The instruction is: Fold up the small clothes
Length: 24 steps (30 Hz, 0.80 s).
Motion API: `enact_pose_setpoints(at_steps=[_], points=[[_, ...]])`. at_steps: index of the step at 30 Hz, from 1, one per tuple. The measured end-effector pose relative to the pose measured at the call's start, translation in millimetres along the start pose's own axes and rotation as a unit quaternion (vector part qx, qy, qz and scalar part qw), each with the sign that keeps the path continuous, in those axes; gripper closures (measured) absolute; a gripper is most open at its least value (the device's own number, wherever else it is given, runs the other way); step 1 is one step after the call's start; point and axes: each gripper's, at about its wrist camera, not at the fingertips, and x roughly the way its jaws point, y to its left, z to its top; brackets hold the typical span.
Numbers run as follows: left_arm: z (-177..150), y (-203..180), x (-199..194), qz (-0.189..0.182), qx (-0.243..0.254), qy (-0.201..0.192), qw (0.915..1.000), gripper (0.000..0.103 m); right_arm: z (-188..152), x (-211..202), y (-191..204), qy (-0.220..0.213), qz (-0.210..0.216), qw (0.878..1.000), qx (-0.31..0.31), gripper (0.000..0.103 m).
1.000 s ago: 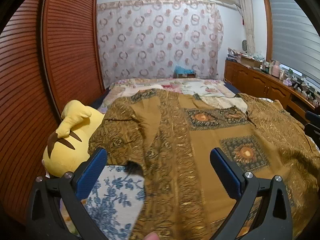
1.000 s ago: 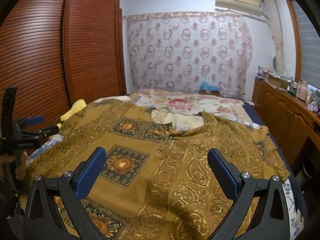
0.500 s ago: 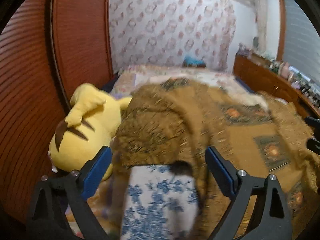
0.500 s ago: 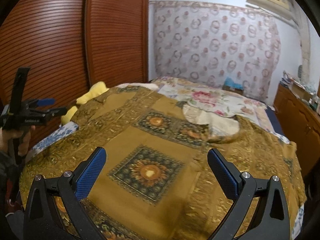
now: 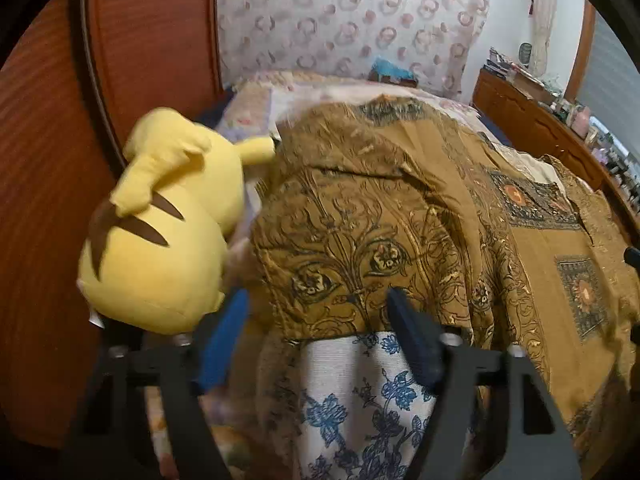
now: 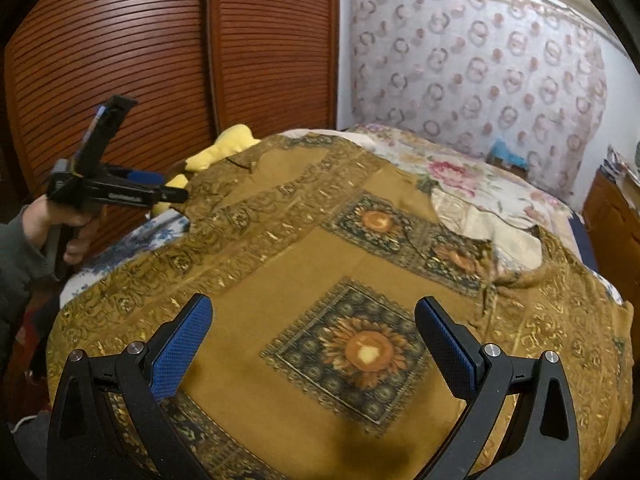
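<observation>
Left gripper (image 5: 316,320) closing around the brown patterned shirt's (image 5: 360,216) sleeve hem, not yet pinching; thin hem may be slipping free. Right gripper (image 6: 310,340) hovering wide open, empty.

Your left gripper (image 5: 316,336) is closing over the garment's (image 5: 360,248) hem, with the fabric edge between the jaws. The yellow plush toy (image 5: 160,232) sits tight against its left finger, and the wooden wardrobe (image 5: 52,160) is right behind, so there's no room that side. Your right gripper (image 6: 308,344) hangs wide open above flat cloth, nothing blocking. A wooden dresser (image 5: 536,128) lines the bed's far right.
</observation>
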Motion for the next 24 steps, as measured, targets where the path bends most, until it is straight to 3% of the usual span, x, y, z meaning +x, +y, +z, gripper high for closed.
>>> enact_pose_setpoints(at_steps=[5, 7, 9, 12, 15, 18, 24], points=[[-1.7, 7.2, 9.3, -0.040, -0.028, 0.020, 0.9986, 0.058, 0.5, -1.8, 2.1, -0.001, 0.013, 1.000, 0.005, 0.000], [-1.0, 8.9, 8.7, -0.055, -0.035, 0.019, 0.9977, 0.072, -0.9, -1.9, 1.5, 0.001, 0.014, 1.000, 0.009, 0.000], [-0.5, 8.8, 7.4, -0.049, -0.032, 0.015, 0.9982, 0.080, -2.3, -0.9, -1.1, 0.002, 0.014, 1.000, 0.014, 0.000], [0.8, 6.2, 0.3, -0.022, -0.015, 0.001, 0.9996, 0.100, -3.9, -1.5, -5.5, 0.001, 0.013, 1.000, 0.022, 0.000], [2.3, 1.8, -15.7, -0.016, -0.008, -0.027, 0.9995, 0.102, -5.3, -4.7, -10.9, -0.003, 0.011, 1.000, 0.030, 0.000], [10.2, -5.1, -32.9, -0.034, -0.009, -0.056, 0.9978, 0.103, -6.7, -11.3, -18.1, -0.011, 0.007, 0.999, 0.039, 0.000], [39.5, -51.5, -67.1, -0.069, 0.033, -0.102, 0.9918, 0.103, -8.6, -27.6, -38.6, -0.024, -0.009, 0.998, 0.059, 0.000]])
